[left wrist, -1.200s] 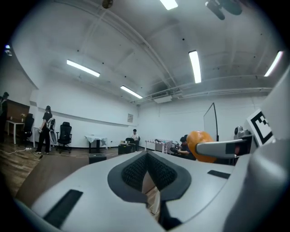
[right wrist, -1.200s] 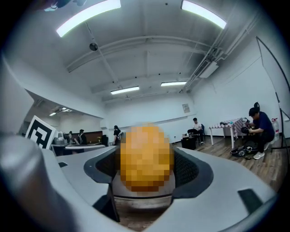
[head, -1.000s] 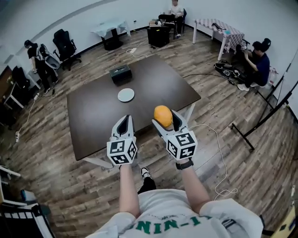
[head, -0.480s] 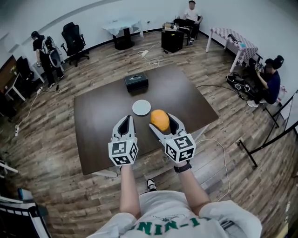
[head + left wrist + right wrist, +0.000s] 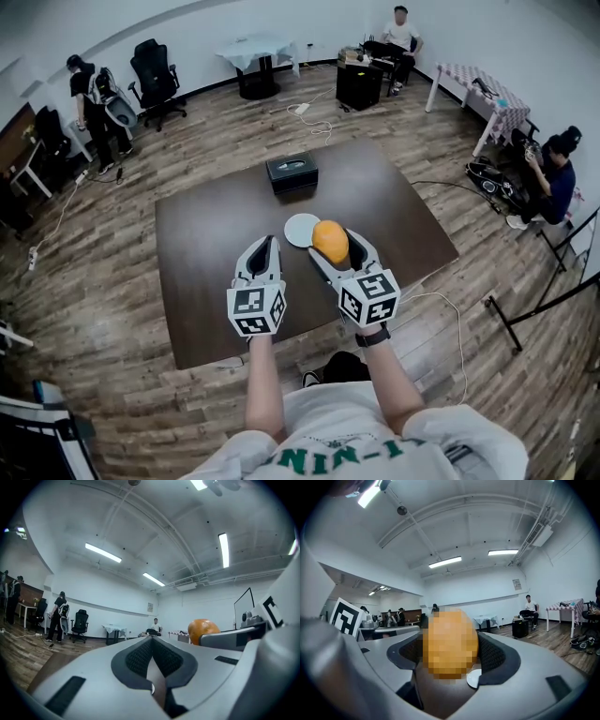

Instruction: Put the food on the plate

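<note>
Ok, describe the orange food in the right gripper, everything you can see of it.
The orange food is a rounded, slightly oval lump with smooth yellow-orange skin; its kind I cannot tell. The right gripper holds it by two sides between its jaws. It hangs above the dark table, just beside the white plate, not yet on it.

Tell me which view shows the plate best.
Head view: the plate lies almost whole on the table. The right gripper view catches only its edge below the held food; the left gripper view shows none.
</note>
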Motion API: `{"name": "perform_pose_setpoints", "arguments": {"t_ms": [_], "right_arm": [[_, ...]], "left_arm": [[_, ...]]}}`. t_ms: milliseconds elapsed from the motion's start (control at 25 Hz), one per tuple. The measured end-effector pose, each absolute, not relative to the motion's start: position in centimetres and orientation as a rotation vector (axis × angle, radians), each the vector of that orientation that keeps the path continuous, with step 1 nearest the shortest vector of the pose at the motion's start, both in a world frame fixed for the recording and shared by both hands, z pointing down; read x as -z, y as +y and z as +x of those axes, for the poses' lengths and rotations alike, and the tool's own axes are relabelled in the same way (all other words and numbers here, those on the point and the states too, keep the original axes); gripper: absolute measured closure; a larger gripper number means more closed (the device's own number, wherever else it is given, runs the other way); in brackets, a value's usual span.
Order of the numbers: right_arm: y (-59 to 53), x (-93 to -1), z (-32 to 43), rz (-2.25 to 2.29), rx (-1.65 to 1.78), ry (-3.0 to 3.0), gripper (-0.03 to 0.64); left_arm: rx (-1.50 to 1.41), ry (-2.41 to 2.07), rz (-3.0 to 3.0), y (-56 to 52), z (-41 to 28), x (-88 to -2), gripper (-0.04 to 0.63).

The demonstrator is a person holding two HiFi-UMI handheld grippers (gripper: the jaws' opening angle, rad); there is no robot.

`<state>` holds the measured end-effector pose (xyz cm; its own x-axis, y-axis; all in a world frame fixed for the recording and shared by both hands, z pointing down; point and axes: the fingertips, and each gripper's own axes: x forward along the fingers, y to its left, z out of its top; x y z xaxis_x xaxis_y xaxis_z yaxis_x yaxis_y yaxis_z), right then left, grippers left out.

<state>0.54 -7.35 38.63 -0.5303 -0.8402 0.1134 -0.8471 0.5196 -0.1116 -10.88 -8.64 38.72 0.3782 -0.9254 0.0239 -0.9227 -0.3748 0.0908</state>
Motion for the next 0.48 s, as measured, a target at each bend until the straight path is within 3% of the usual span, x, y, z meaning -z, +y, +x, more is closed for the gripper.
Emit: {"name": "perform_pose_setpoints", "arguments": {"t_ms": [480], "right_arm": [[-15.9,-40.4,-2.5,1.436,-0.262,-2.716,0.261]], "left_arm": [[0.011,-1.767,2.51,-16.1,-14.0,-40.1,0.583]]}}
